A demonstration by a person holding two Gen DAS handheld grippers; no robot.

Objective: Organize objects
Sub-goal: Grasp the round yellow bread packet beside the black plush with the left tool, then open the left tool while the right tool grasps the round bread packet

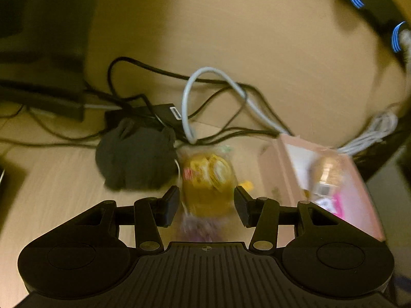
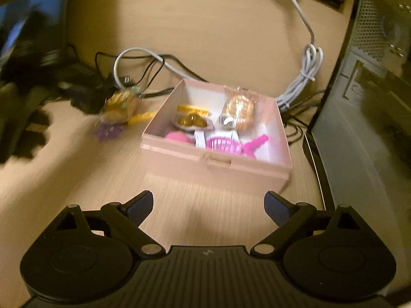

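A clear-wrapped snack packet [image 1: 208,179], yellow and gold inside with a purple end nearest the camera, sits between the two fingers of the left tool [image 1: 206,204]; the black pads [image 1: 171,202] stand close against either side of it, but motion blur makes it impossible to tell whether they actually press on it. From the right wrist view the same packet [image 2: 120,107] appears just left of an open pink box [image 2: 215,161], apart from its wall, with a small yellow piece [image 2: 142,116] lying between the packet and the box. The box rests on a light wood-grain tabletop [image 2: 205,218] and holds another wrapped snack [image 2: 237,111] leaning at the back right, a yellow-labelled packet with brown pieces [image 2: 191,119] toward the back left, and pink plastic items, one a small basket shape [image 2: 226,145], at the front. The right tool [image 2: 209,206] is spread wide with nothing between its fingers, low over bare tabletop in front of the box. Behind the packet lies a dark cloth-like lump [image 1: 136,159], and beyond it a tangle of black cables [image 1: 143,97] and a looping grey cable [image 1: 213,95]. A bundled grey cable [image 2: 303,82] sits behind the box to the right, beside a dark computer tower [image 2: 364,97] at the tabletop's right edge.
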